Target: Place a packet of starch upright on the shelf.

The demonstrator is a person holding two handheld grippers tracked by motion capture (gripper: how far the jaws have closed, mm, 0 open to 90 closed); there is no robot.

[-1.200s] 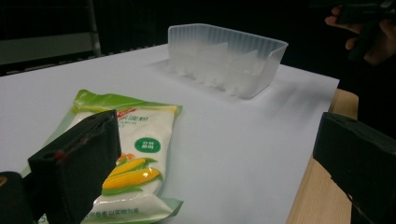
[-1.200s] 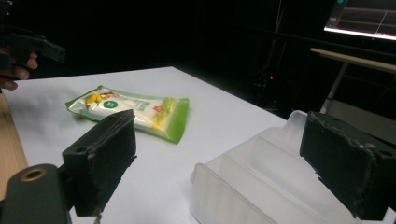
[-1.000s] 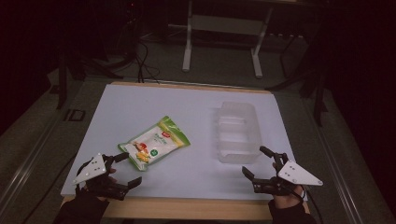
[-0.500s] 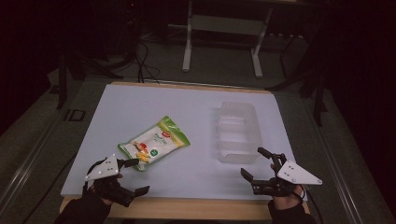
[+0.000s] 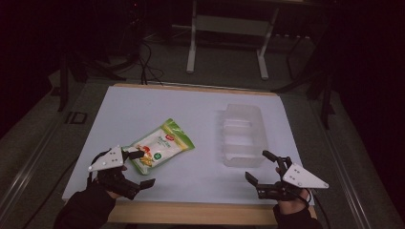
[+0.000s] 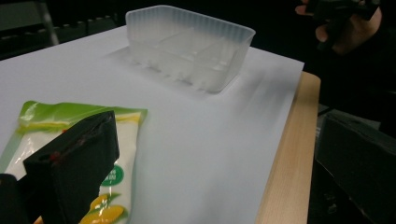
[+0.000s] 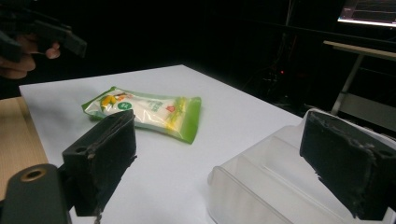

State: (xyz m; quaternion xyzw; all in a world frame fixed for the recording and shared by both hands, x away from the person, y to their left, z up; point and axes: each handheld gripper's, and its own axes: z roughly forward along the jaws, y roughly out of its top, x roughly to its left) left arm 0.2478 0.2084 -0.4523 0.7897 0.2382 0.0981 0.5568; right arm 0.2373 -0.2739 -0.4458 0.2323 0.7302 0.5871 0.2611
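From the high view we see a white desk [image 5: 191,114] with a wooden front edge. A green and white snack pouch [image 5: 160,145] lies flat on its left half, and a clear plastic tray [image 5: 242,133] with inner dividers sits on its right half, well apart from the pouch. The left gripper [image 5: 141,168] is held at the near left corner with its jaws spread wide, the upper jaw reaching over the pouch's near end and the lower one off to the side above bare desk. The right gripper [image 5: 261,167] is held at the near right, jaws also wide apart, just in front of the tray's near wall

In the left gripper view we look along one black jaw that rises over the pouch [image 6: 116,177], whose printed face with a green round mark shows beside it; we cannot tell whether the jaw touches the pouch. The other jaw sits far to the right, beyond the desk edge. The tray [image 6: 191,46] stands farther off

In the right gripper view the two jaws stand wide apart, the right one over the tray [image 7: 261,186], the left one over bare desk, and the pouch [image 7: 144,109] lies beyond them
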